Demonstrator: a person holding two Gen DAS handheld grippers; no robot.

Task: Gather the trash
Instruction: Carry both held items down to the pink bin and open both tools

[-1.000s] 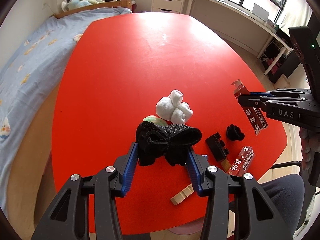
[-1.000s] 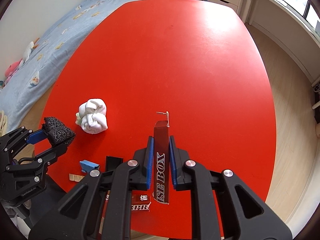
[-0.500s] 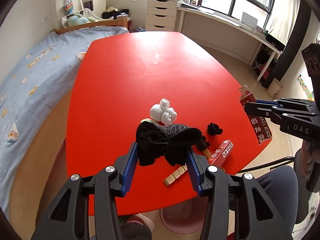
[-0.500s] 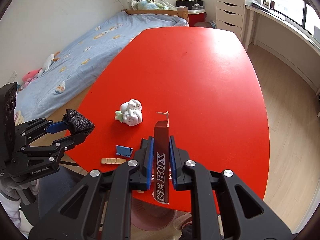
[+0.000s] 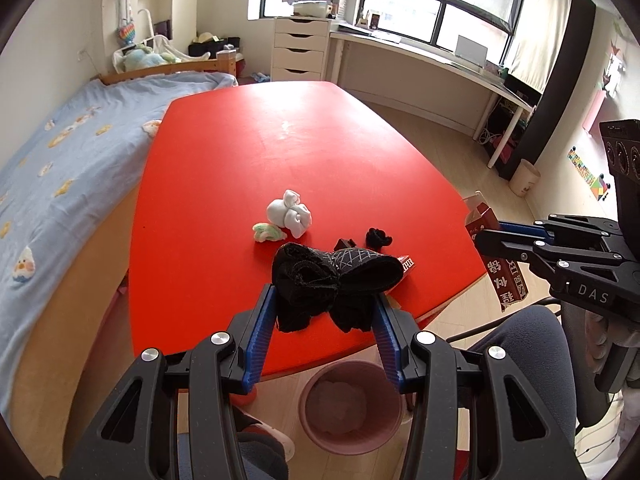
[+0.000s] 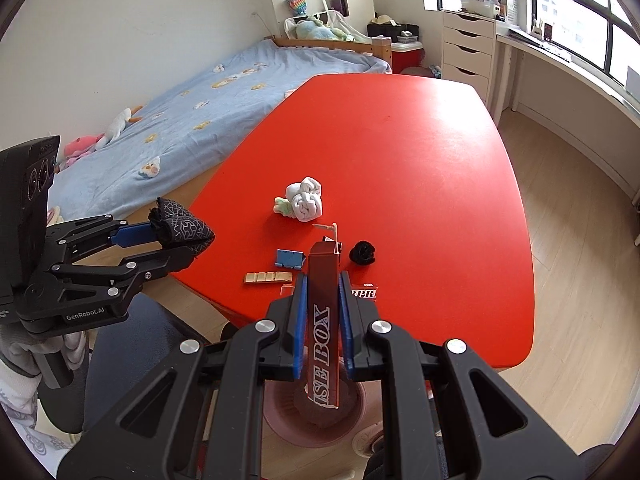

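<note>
Left wrist view showed the red table [image 5: 248,160] filling most of the frame, with the pink bin [image 5: 352,406] on the floor just below its near edge. Above that edge the left gripper [image 5: 326,312] was clamped on a bundle of black fabric [image 5: 332,280], while the right gripper [image 6: 322,320] pinched a flat red carton [image 6: 324,320] between its pads, the carton's lower end hanging over the bin (seen from the right wrist camera). On the table lay a white cloth ball [image 5: 290,214], a small black wad [image 5: 378,237], a blue piece [image 6: 290,259] and a strip of pale blocks [image 6: 268,277] — all near the front edge. The risk, as I judged it, was a miss: the fabric hung short of the bin's mouth, so an early release could drop it onto the table edge or floor — and the light carton, held tilted, might catch the rim and tumble outside.
</note>
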